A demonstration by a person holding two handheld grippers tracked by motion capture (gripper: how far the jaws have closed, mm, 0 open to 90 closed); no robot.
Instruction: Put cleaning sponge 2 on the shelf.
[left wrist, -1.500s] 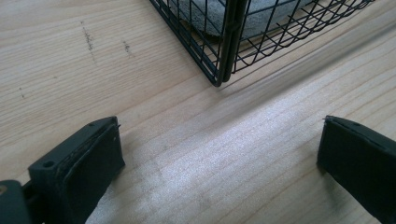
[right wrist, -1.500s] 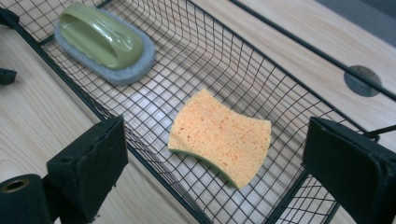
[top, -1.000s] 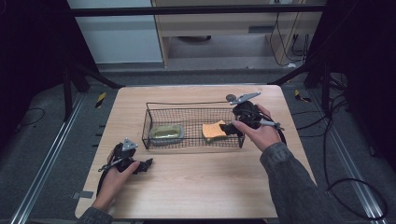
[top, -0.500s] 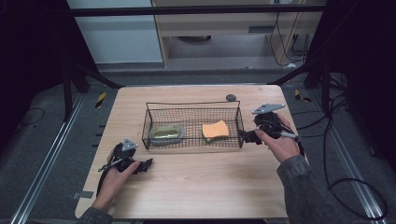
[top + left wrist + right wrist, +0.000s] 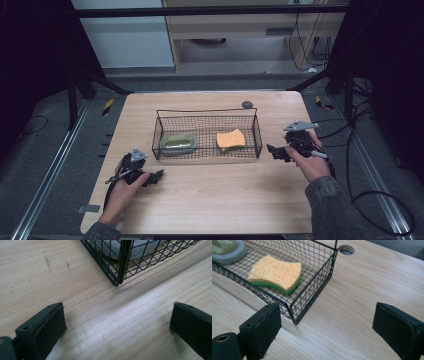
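Note:
A black wire basket [image 5: 207, 111] stands mid-table. Inside it lie a yellow-orange sponge [image 5: 230, 139] with a green underside at the right and a green soap on a grey dish [image 5: 179, 142] at the left. My right gripper [image 5: 274, 150] rests just outside the basket's right end, open and holding nothing. In the right gripper view the sponge [image 5: 275, 273] lies behind the basket's near corner [image 5: 312, 297], beyond my open jaws [image 5: 329, 327]. My left gripper [image 5: 155, 176] sits on the table near the basket's front left corner, open [image 5: 117, 327], facing that corner [image 5: 120, 270].
The wooden table [image 5: 220, 200] has a round grey cable hole [image 5: 247, 104] behind the basket's right end, also seen in the right gripper view as a hole [image 5: 346, 250]. Bare wood lies in front of the basket. Cables trail off the right side.
My right gripper has drawn back out of the basket to the right and toward me, leaving the sponge lying inside. The left gripper has stayed put.

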